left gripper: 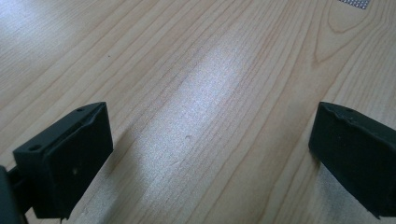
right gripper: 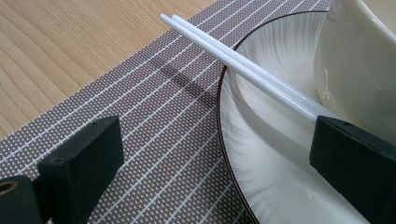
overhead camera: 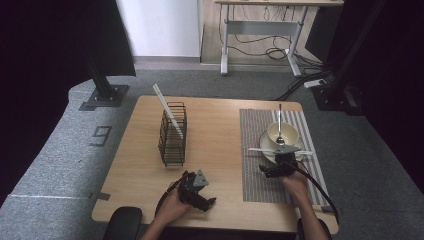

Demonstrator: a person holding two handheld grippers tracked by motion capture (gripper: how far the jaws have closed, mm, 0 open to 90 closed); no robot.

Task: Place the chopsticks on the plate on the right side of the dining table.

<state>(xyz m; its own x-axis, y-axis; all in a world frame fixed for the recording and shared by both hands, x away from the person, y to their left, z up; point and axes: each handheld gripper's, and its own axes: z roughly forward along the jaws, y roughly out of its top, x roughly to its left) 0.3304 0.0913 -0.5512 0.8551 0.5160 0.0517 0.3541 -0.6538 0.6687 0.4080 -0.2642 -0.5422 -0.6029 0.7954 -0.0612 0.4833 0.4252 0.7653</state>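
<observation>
Standing at the left of the table (overhead camera: 215, 125), a black wire rack (overhead camera: 173, 134) holds one white chopstick (overhead camera: 167, 111) that leans out of its top toward the far left. Nearer the person, the left gripper (overhead camera: 210, 204) lies low over bare wood at the table's front edge, held in the left hand (overhead camera: 175, 205), with its grey three-cornered plate on top. In the left gripper view its fingers (left gripper: 70, 163) stand wide apart with nothing between them, just wood grain below and a corner of the mat (left gripper: 355, 3) at the top right. That striped woven mat (overhead camera: 255, 165) covers the right part of the table. On it sits a white plate (overhead camera: 267, 150) with a dark rim, and in the plate a cream bowl (overhead camera: 283, 133) with a spoon (overhead camera: 280, 127) standing in it. A pair of white chopsticks (overhead camera: 280, 151) lies across the plate's near side, their tips reaching out over the mat to the left. The right gripper (overhead camera: 275, 171), held in the right hand (overhead camera: 295, 181), is at the plate's near edge. In the right gripper view its fingers (right gripper: 84, 163) are spread open, one over the mat and one over the plate; the chopsticks (right gripper: 243, 70) run diagonally across the rim and pass behind the right-hand finger, whether touching it I cannot tell.
</observation>
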